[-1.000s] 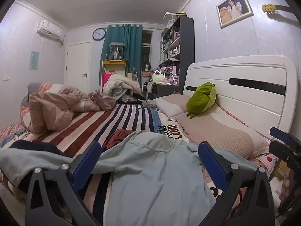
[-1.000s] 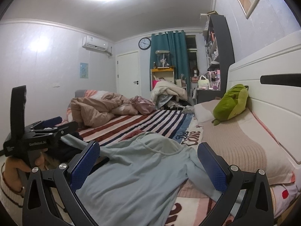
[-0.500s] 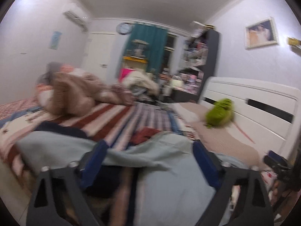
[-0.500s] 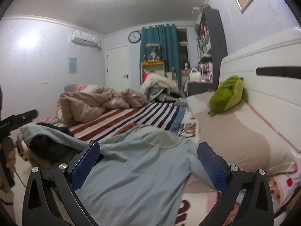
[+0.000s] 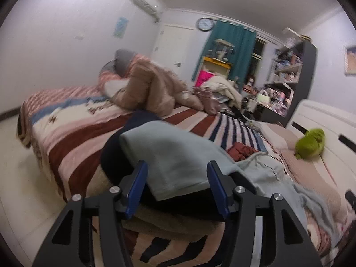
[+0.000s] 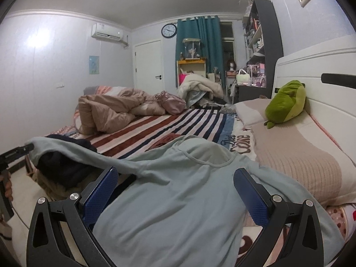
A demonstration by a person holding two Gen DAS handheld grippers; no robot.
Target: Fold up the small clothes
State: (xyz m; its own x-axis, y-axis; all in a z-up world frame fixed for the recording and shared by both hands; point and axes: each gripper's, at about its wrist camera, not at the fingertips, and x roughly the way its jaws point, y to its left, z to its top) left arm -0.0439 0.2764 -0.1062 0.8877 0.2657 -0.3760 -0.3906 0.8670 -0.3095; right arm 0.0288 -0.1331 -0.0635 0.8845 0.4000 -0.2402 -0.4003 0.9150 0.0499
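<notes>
Striped bed (image 6: 169, 122) ahead; both grippers, left (image 5: 176, 188) and right (image 6: 175, 192), spread wide over the pale-blue top (image 6: 178, 200), its sleeve (image 5: 169, 158) between left's fingers.

Green plush toy (image 6: 286, 102) against white headboard (image 6: 322, 84); crumpled tan duvet (image 6: 109, 109) on striped blanket (image 6: 169, 126).
</notes>
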